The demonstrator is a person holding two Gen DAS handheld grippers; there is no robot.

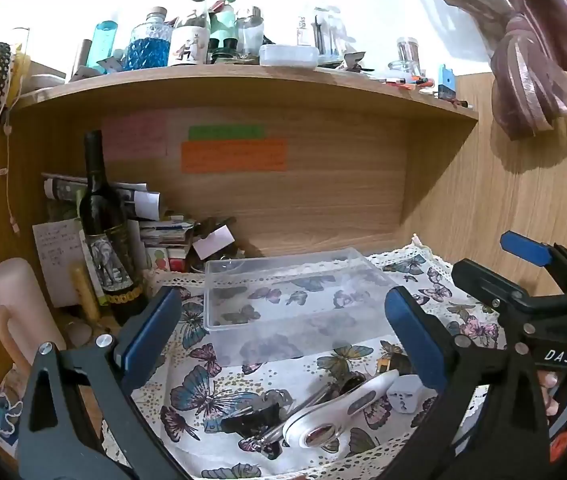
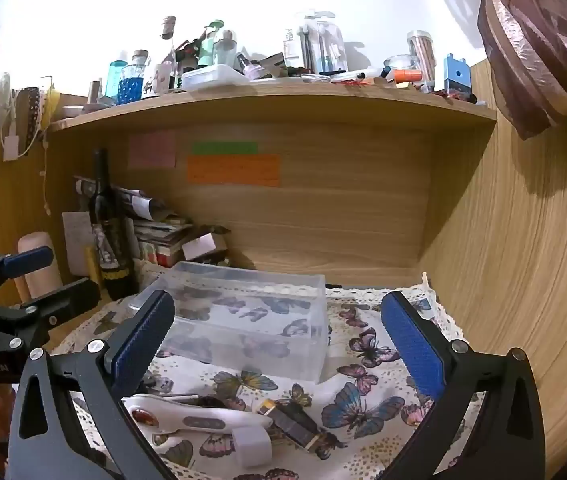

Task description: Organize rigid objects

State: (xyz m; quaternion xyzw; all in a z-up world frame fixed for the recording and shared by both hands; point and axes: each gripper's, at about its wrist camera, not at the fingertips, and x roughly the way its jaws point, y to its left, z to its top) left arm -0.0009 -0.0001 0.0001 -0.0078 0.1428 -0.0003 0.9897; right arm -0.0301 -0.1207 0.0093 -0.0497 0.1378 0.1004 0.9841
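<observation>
Rigid objects heaped on the butterfly cloth (image 1: 187,360) of the desk, just in front of the empty clear plastic box (image 1: 295,292).
The white opener-like tool (image 2: 199,420) looks stiff, smooth and probably slippery, so its narrower handle seems the best hold; the white plug adapter (image 2: 252,445) and the dark gold-capped piece (image 2: 295,424) beside it appear light, hard and blocky, suited to a pinch across flat sides. Left gripper (image 1: 283,340) and right gripper (image 2: 279,344) both hover above the heap, fingers spread, holding nothing.
</observation>
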